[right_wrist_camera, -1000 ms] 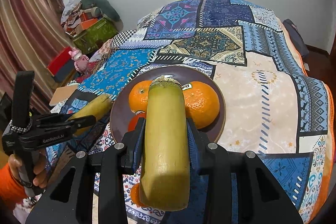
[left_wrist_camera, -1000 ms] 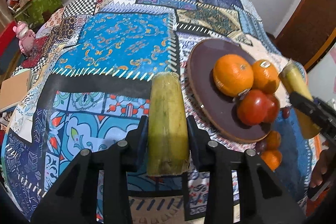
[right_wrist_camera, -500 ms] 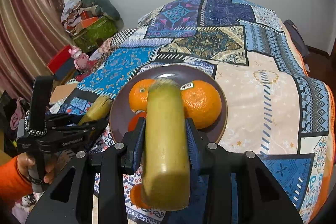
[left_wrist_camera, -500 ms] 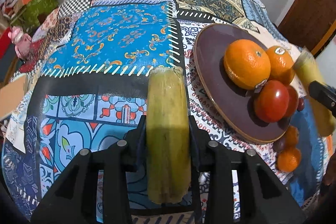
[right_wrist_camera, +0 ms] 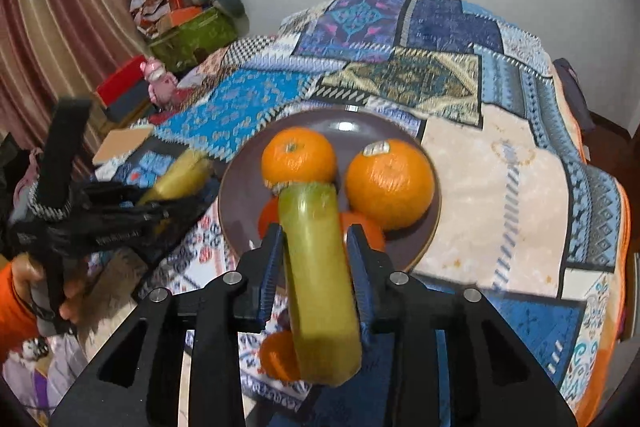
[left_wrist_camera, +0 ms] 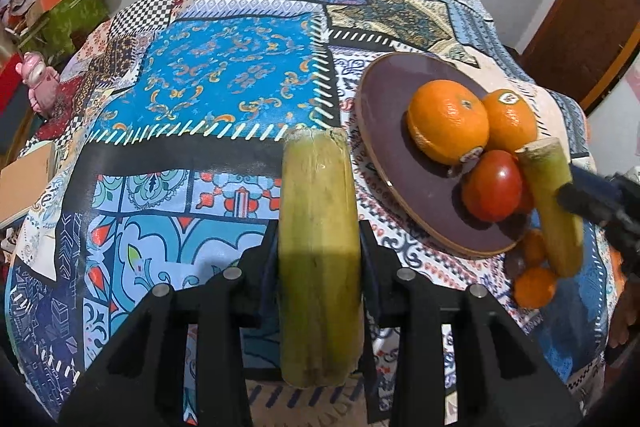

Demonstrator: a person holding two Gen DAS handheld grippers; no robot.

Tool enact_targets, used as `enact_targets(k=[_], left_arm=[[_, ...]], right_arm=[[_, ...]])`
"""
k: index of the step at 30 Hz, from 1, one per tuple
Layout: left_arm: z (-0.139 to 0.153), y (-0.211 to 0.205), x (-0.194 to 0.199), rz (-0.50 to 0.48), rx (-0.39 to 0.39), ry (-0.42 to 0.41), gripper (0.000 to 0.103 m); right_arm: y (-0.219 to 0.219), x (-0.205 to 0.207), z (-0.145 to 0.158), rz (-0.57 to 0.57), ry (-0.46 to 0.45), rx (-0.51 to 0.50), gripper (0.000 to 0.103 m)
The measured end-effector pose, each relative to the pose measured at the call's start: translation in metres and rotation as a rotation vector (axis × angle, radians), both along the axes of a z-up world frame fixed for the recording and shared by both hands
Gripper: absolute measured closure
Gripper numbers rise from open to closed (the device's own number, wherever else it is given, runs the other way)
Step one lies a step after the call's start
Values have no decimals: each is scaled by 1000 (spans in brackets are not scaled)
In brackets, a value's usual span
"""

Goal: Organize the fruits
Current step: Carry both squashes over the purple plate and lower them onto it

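Observation:
My left gripper (left_wrist_camera: pixel 318 243) is shut on a yellow-green cane stick (left_wrist_camera: pixel 318 247), held above the quilt to the left of the brown plate (left_wrist_camera: pixel 384 99). My right gripper (right_wrist_camera: pixel 316 251) is shut on a second cane stick (right_wrist_camera: pixel 316 267), its tip over the plate's near side (right_wrist_camera: pixel 240 195). The plate holds two oranges (left_wrist_camera: pixel 448 121) (right_wrist_camera: pixel 390 183) and a red tomato (left_wrist_camera: pixel 492 185). The right gripper with its stick (left_wrist_camera: pixel 552 203) shows at the right of the left wrist view. The left gripper (right_wrist_camera: pixel 100 223) shows blurred at the left of the right wrist view.
Small oranges (left_wrist_camera: pixel 534 287) and dark grapes lie on the patchwork quilt (left_wrist_camera: pixel 224 87) by the plate's near edge. A pink toy (left_wrist_camera: pixel 38 83), boxes and a cluttered pile (right_wrist_camera: pixel 188 15) stand beyond the bed's left side. A wooden door (left_wrist_camera: pixel 580 27) is at the right.
My right gripper has dropped and moved forward, bringing its stick over the plate's near side. My left gripper has shifted a little towards the plate with its stick still held.

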State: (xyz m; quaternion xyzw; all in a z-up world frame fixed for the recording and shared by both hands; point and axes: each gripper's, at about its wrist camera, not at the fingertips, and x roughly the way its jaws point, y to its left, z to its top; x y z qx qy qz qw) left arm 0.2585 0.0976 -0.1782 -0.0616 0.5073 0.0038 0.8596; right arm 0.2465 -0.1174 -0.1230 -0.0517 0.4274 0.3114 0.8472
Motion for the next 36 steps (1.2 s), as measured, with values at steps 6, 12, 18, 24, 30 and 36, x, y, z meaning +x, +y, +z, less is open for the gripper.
enact_targets(k=[6,12,18,24,30,36], left_arm=[[10,-3,-7,-7,11,-34,67],[20,-6,-7,-7,-13,-52,67],[28,-13,0,-24,-50,-70,67],[31,-25,17,-32,-74,-88,67],[30,-32,36,-36,-60,-106,67],[25,-35,53,-36,-61,-101,67]], right_arm=[[-1,-4,-17,-5,18,-19,68],[-1,-3,-17,-18,13,14,71],[-6,4,-2,-43,2,74,71],[1,17,14,-55,-20,91,71],[14,34,14,-66,-23,92,71],[21,49,7,-85,-6,88,71]])
